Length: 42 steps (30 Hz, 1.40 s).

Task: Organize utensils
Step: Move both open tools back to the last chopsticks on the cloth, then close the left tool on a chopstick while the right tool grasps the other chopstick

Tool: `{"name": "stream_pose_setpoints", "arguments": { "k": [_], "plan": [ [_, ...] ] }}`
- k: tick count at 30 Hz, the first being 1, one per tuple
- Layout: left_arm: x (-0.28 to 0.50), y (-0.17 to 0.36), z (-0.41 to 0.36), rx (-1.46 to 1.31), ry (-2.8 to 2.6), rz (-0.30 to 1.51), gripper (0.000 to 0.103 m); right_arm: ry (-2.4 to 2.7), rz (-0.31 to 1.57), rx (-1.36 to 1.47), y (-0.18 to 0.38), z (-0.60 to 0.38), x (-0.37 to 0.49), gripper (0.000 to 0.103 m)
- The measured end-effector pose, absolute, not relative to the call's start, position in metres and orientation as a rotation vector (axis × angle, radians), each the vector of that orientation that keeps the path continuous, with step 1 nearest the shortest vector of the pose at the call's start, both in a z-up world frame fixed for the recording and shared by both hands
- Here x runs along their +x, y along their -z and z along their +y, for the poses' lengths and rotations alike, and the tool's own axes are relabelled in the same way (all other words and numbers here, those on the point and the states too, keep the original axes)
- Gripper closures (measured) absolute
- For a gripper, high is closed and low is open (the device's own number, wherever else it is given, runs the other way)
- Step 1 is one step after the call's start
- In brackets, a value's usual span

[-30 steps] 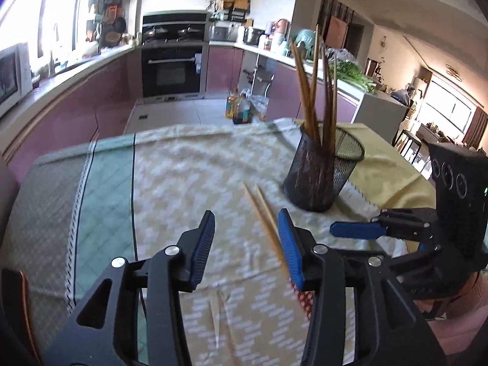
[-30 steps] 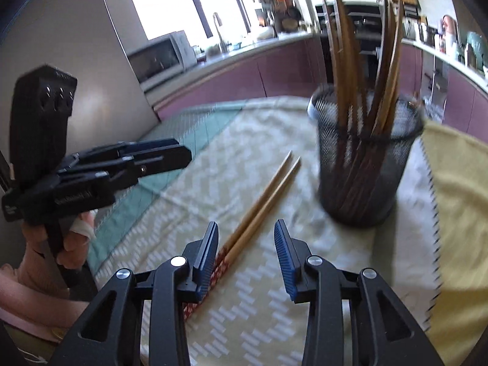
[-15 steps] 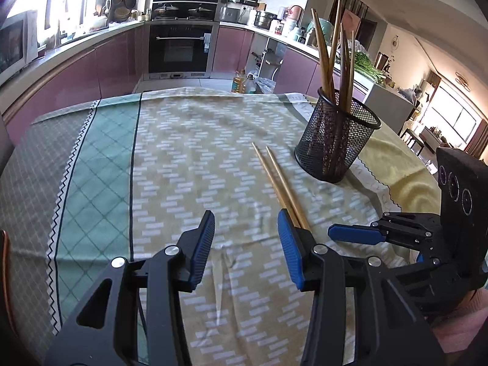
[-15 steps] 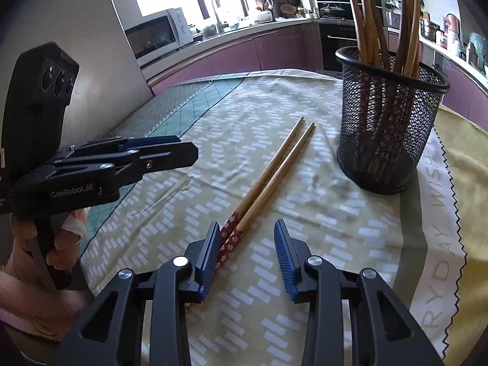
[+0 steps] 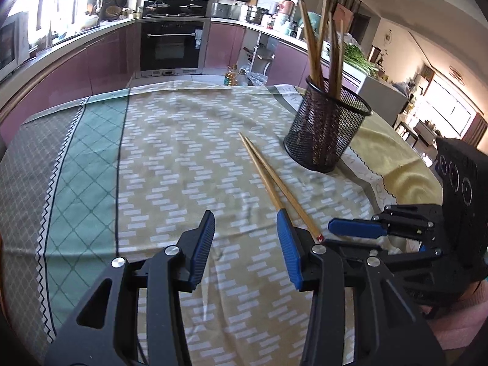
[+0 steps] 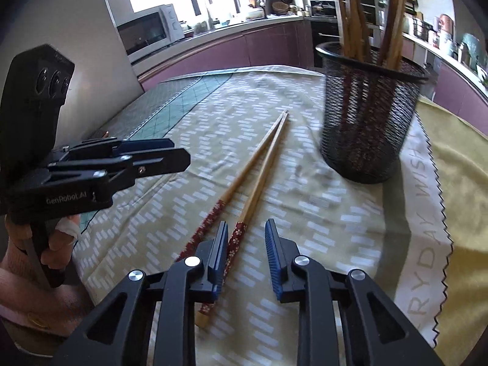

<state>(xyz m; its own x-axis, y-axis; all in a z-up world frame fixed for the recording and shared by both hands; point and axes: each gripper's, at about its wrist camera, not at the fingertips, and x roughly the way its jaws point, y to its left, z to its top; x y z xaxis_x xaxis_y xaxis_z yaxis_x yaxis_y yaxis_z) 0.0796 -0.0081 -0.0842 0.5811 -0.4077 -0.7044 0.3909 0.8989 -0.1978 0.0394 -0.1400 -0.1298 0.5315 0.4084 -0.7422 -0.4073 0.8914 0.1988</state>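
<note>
Two slim wooden chopsticks (image 6: 259, 164) with red floral ends lie beside a black wire-mesh cup (image 6: 369, 113); right gripper (image 6: 246, 244) closing around one, "GenRobot.AI"-marked left gripper (image 5: 245, 244) spread.

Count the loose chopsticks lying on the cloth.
2, side by side left of the cup: left chopstick, right chopstick, whose patterned end lies between the closing right gripper fingers. More stand in the cup.
</note>
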Motion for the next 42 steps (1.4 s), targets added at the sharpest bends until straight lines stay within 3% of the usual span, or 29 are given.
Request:
{"name": "stream_pose_setpoints", "arguments": {
  "k": [14, 18, 20, 31, 35, 42],
  "plan": [
    [0.087, 0.108, -0.054, 0.119, 0.538, 0.907, 0.072, -0.455, 0.900, 0.017, 0.131, -0.149, 0.050, 0.081],
    [0.085, 0.109, -0.051, 0.099, 0.540, 0.919, 0.088, -0.452, 0.902, 0.018, 0.131, -0.150, 0.053, 0.081],
    [0.083, 0.109, -0.048, 0.094, 0.532, 0.923, 0.089, -0.450, 0.899, 0.012, 0.131, -0.149, 0.056, 0.081],
    [0.081, 0.108, -0.043, 0.076, 0.529, 0.933, 0.089, -0.440, 0.893, -0.022, 0.130, -0.127, 0.095, 0.081],
    [0.088, 0.106, -0.042, 0.078, 0.508, 0.928, 0.084, -0.420, 0.899, -0.001, 0.131, -0.131, 0.101, 0.095],
    [0.106, 0.104, -0.052, 0.099, 0.498, 0.922, 0.084, -0.419, 0.891, 0.090, 0.131, -0.146, 0.099, 0.098]
  ]
}}
